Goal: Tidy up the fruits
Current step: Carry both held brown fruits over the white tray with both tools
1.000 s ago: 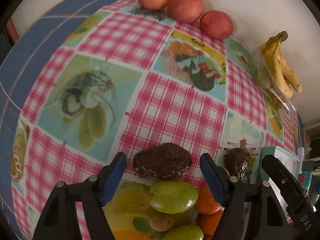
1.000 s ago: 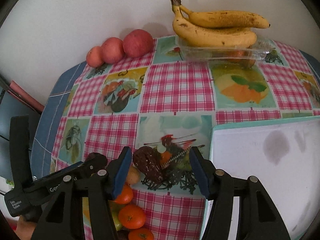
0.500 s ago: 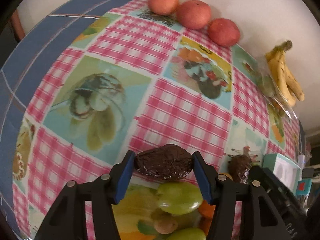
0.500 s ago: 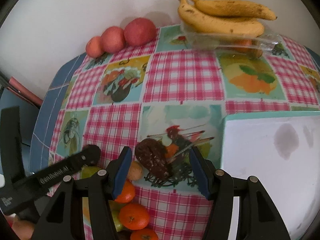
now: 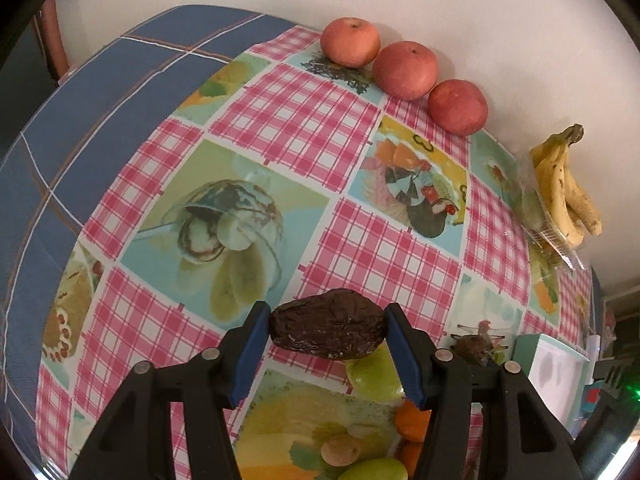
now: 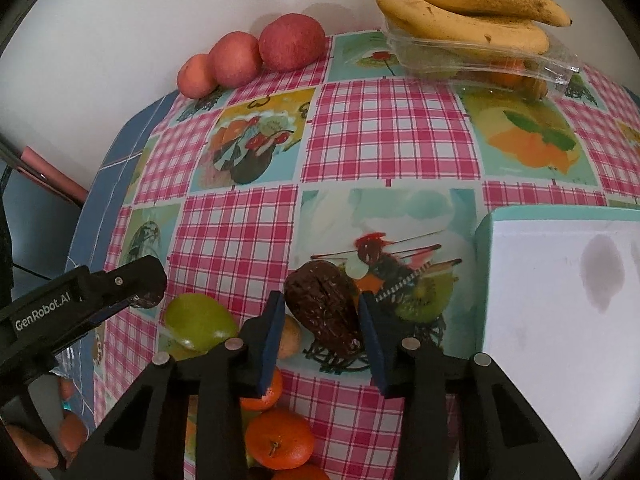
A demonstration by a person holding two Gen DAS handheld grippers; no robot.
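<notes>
My left fingers (image 5: 327, 336) squeeze a dark wrinkly avocado (image 5: 326, 329), lifted a little above the bench (image 5: 288, 120). My right fingers (image 6: 322, 332) hug a second dark avocado (image 6: 324, 312) that sits on the bench, beside the green fruit (image 6: 198, 322). Three red apples (image 5: 404, 70) and the bananas (image 6: 464, 8) wait by the wall.

Three apples (image 5: 404, 70) line the table's (image 5: 248, 120) far edge, bananas (image 6: 464, 12) atop a tray (image 6: 480, 62) to their right.
</notes>
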